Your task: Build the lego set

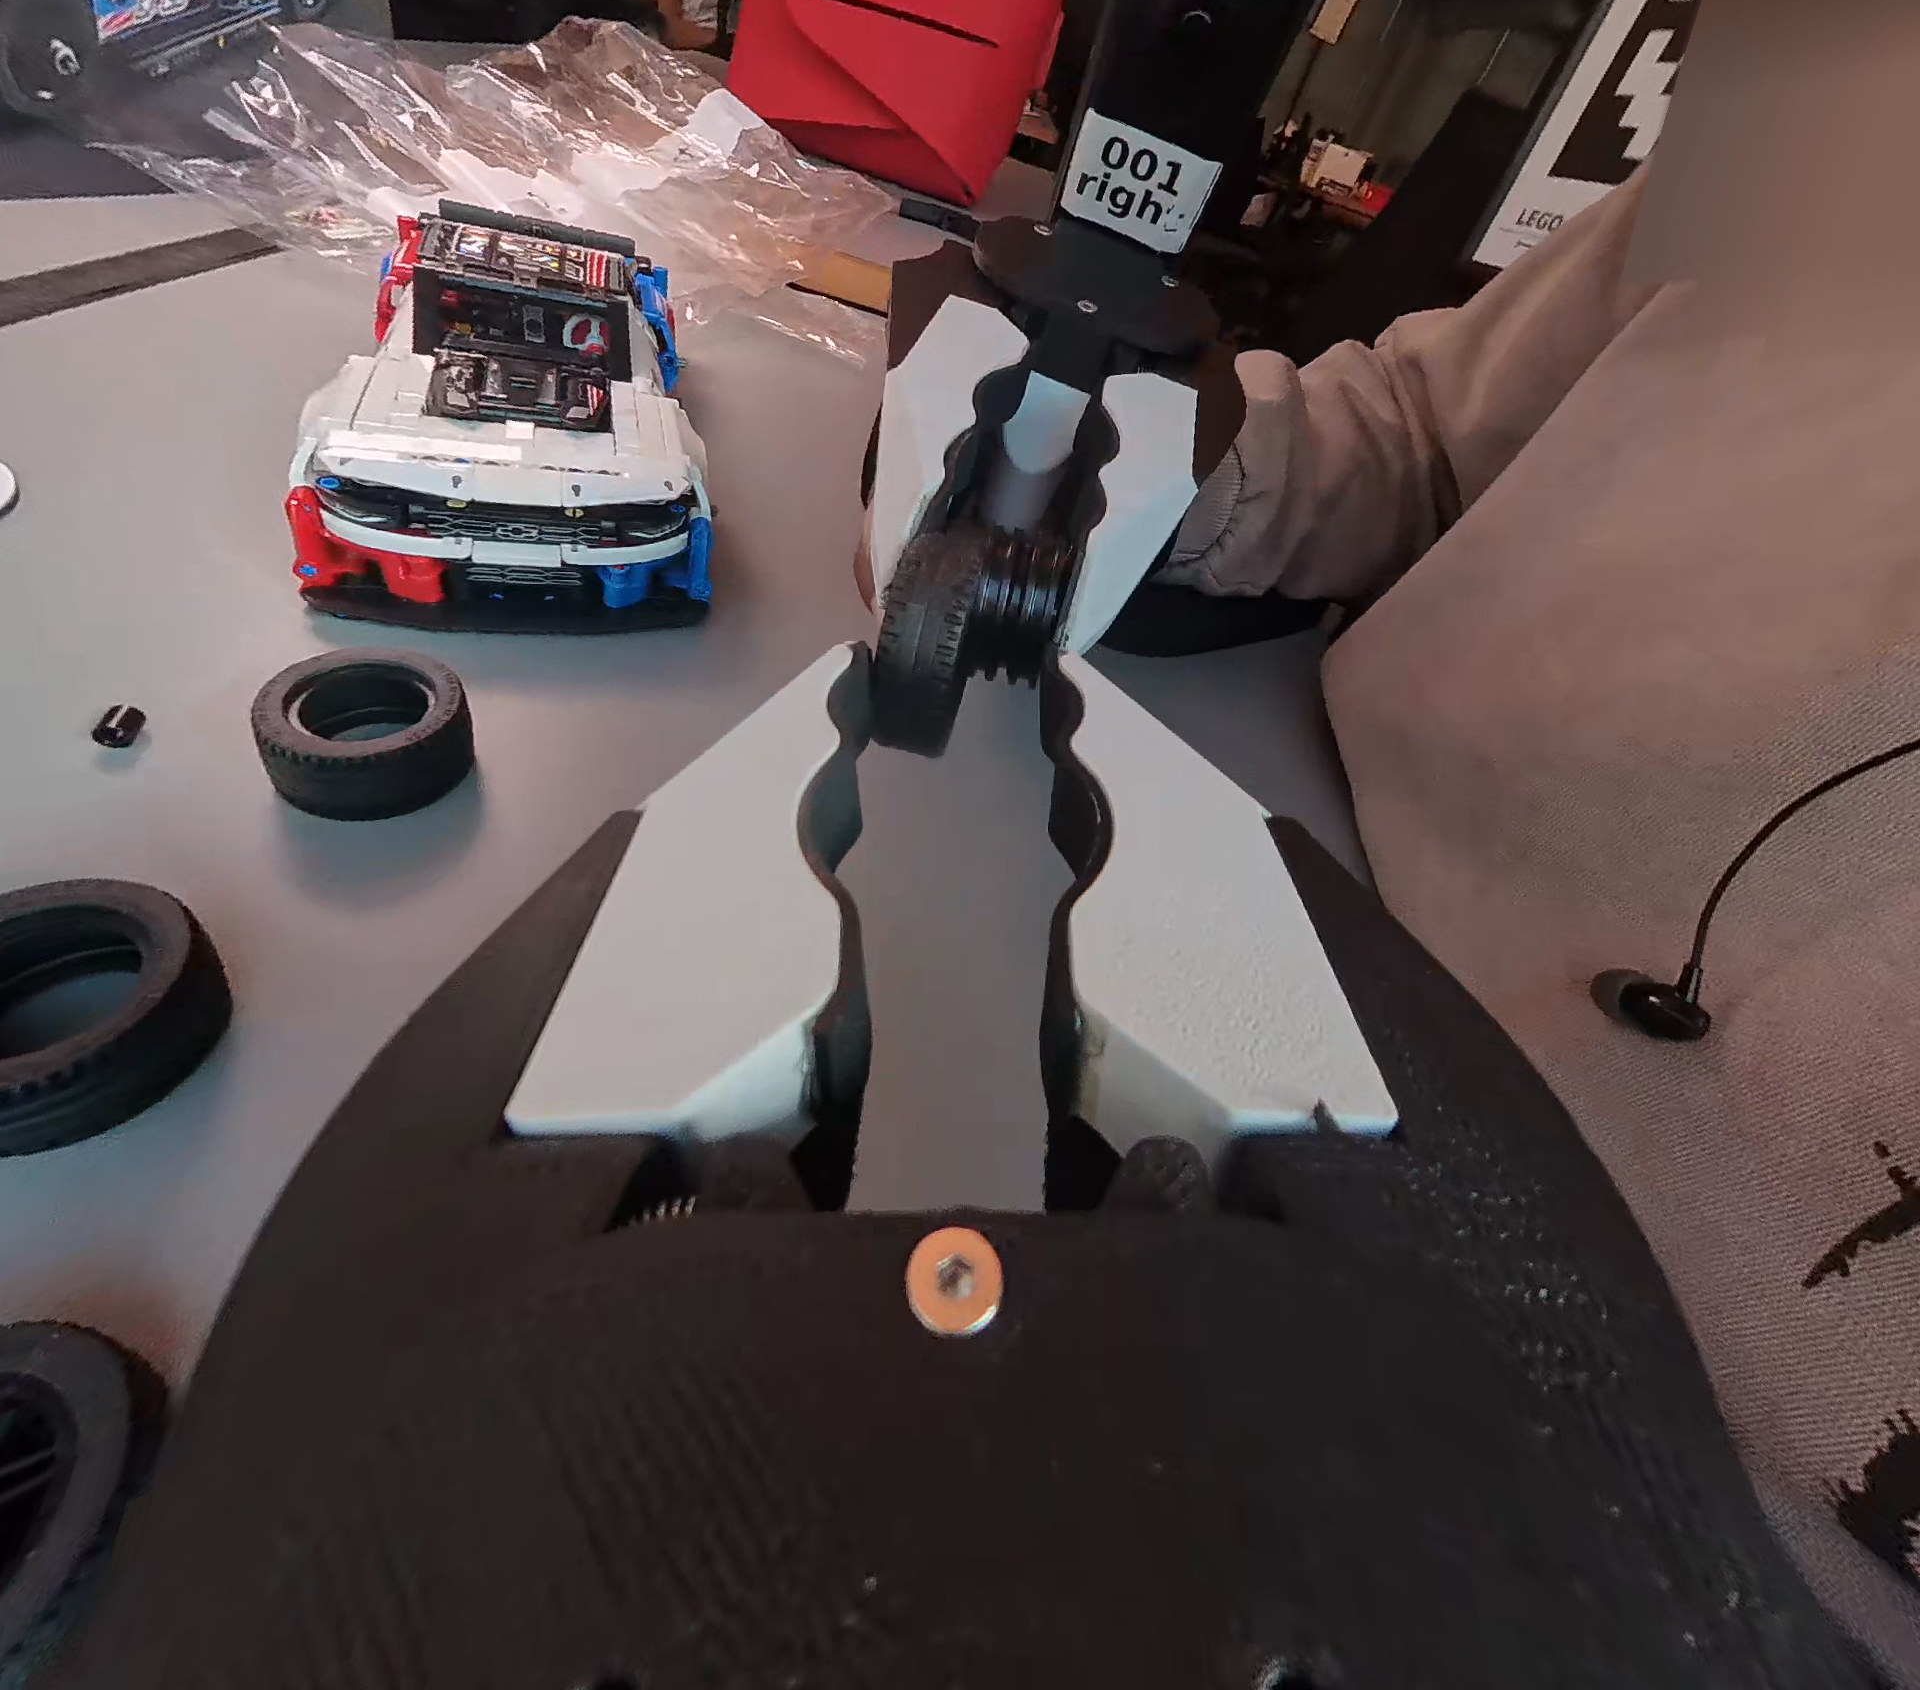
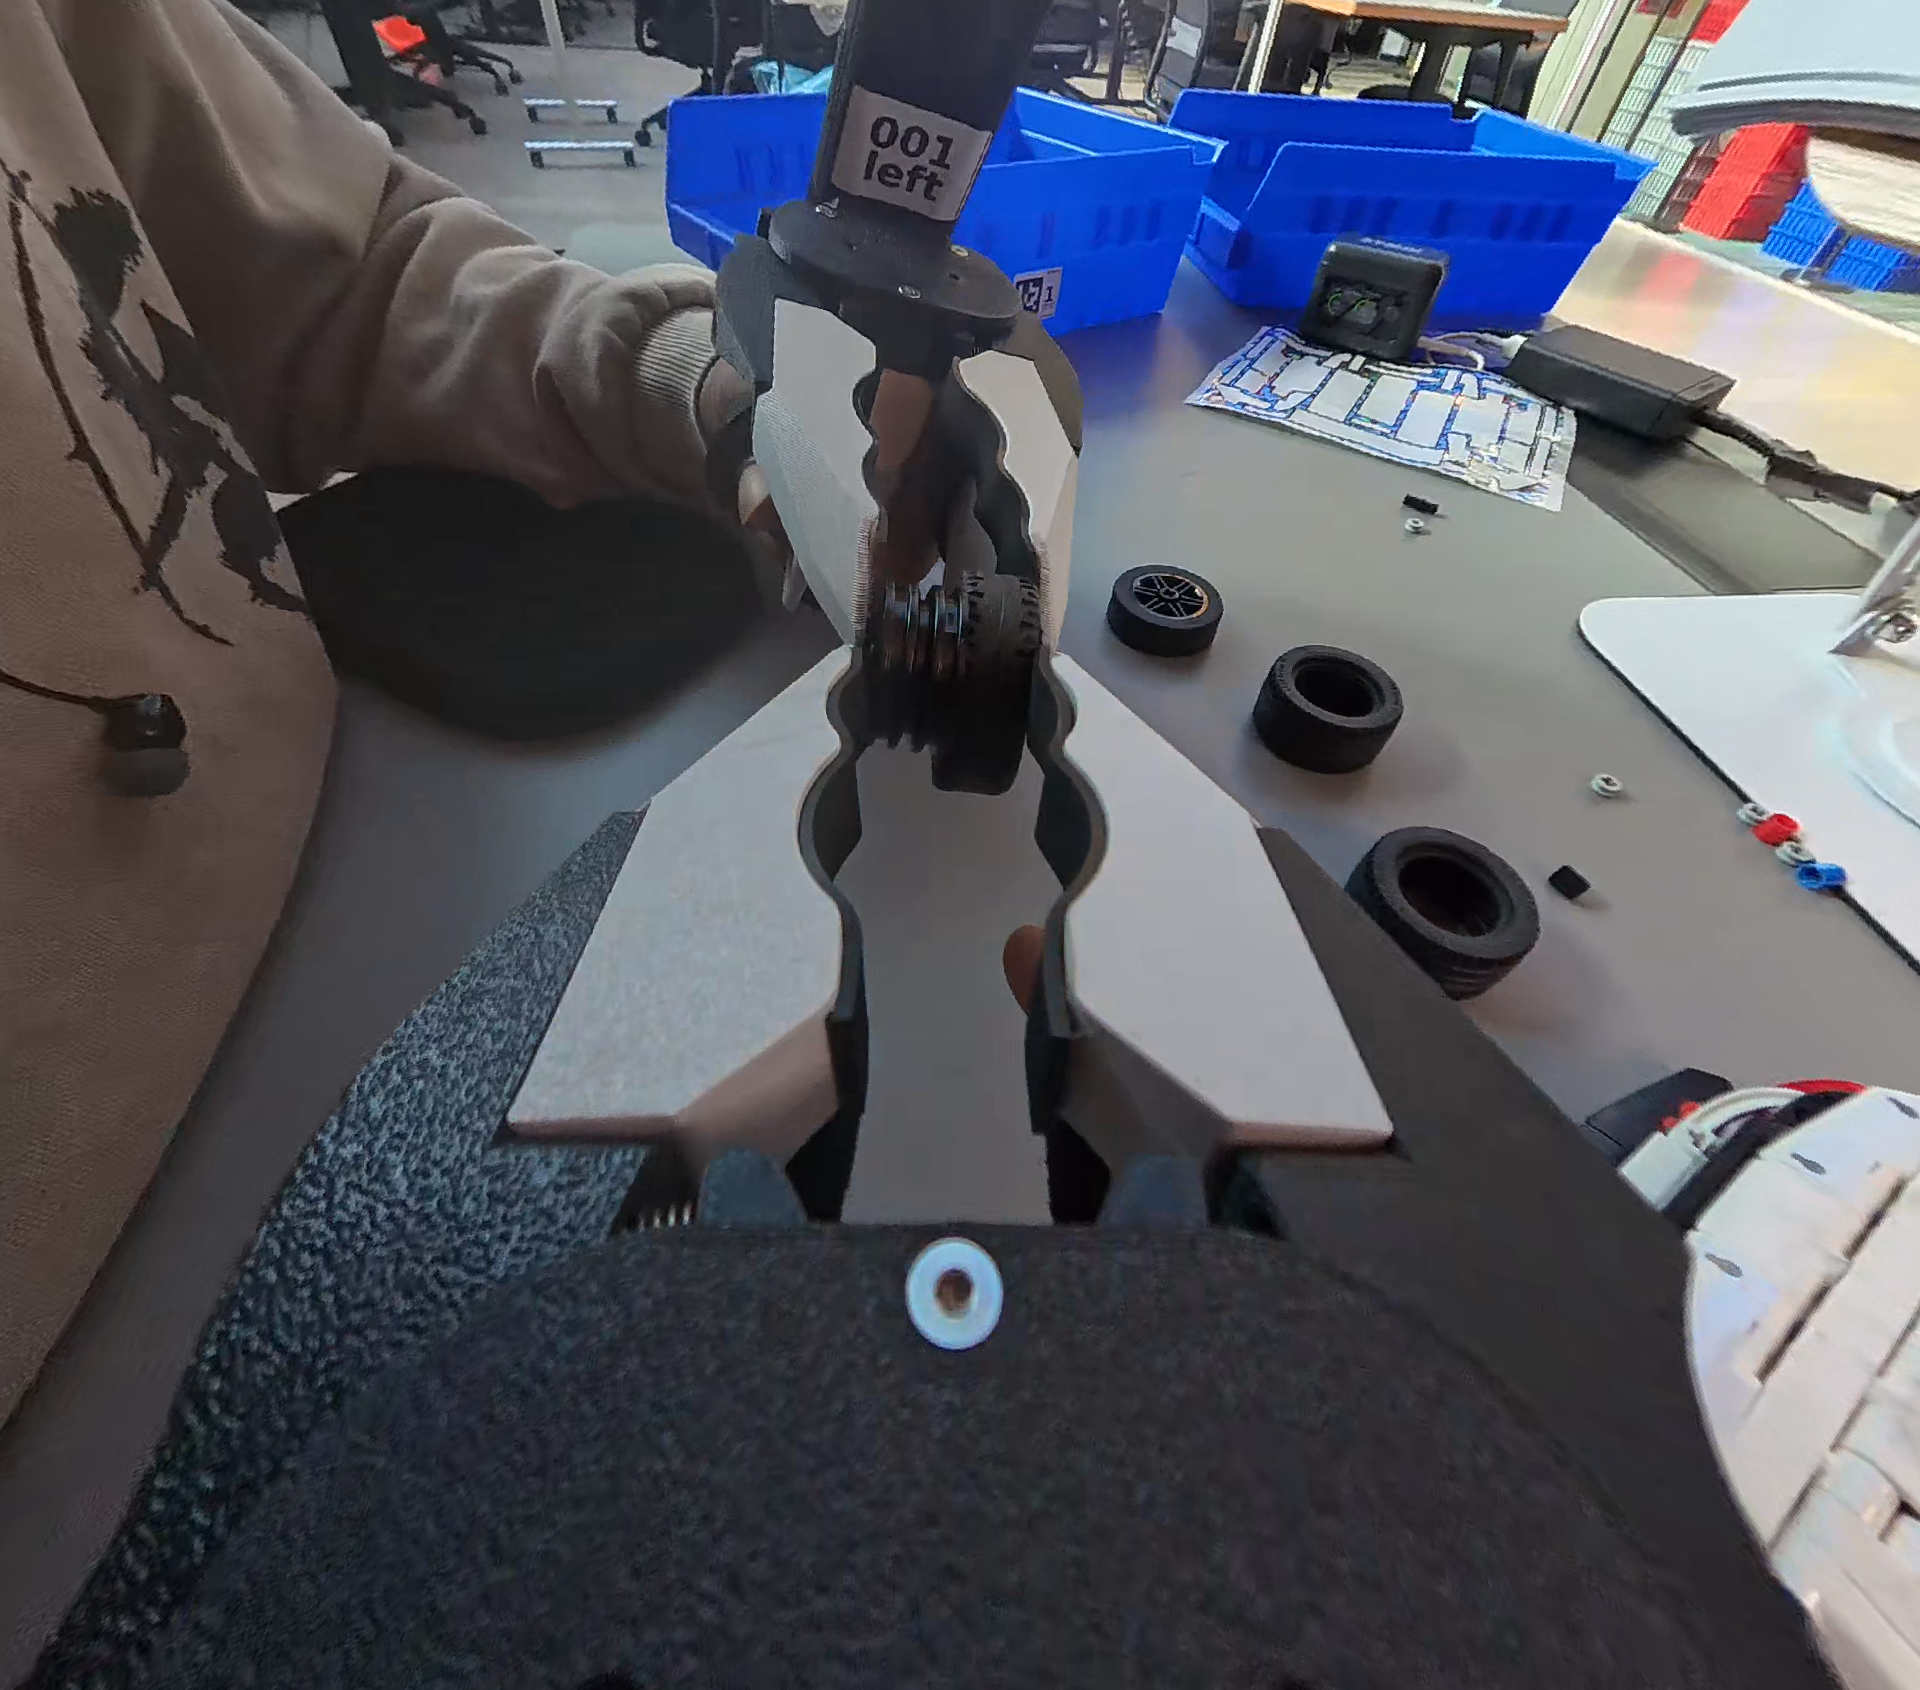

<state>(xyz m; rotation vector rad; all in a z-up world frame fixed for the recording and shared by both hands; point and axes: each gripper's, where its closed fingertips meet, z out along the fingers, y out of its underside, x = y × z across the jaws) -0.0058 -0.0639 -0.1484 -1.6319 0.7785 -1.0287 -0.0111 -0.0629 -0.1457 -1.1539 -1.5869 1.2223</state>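
Both claws meet tip to tip above the grey counter [image 1: 156,414]: the left claw [image 1: 951,664] pinches the black tyre [image 1: 920,643], the right claw [image 2: 945,664] clamps the ribbed black wheel hub [image 2: 914,653], the two parts touching. The white Lego car [image 1: 499,445] sits left, loose tyres [image 1: 364,731] nearby.

Two handheld grippers and a person in a beige sweatshirt.
Each gripper, left gripper [image 1: 951,664] and right gripper [image 2: 945,664], has white wavy-edged fingers, black textured body, silver screw, labelled black handle; sweatshirt [image 2: 156,290] bears black print.
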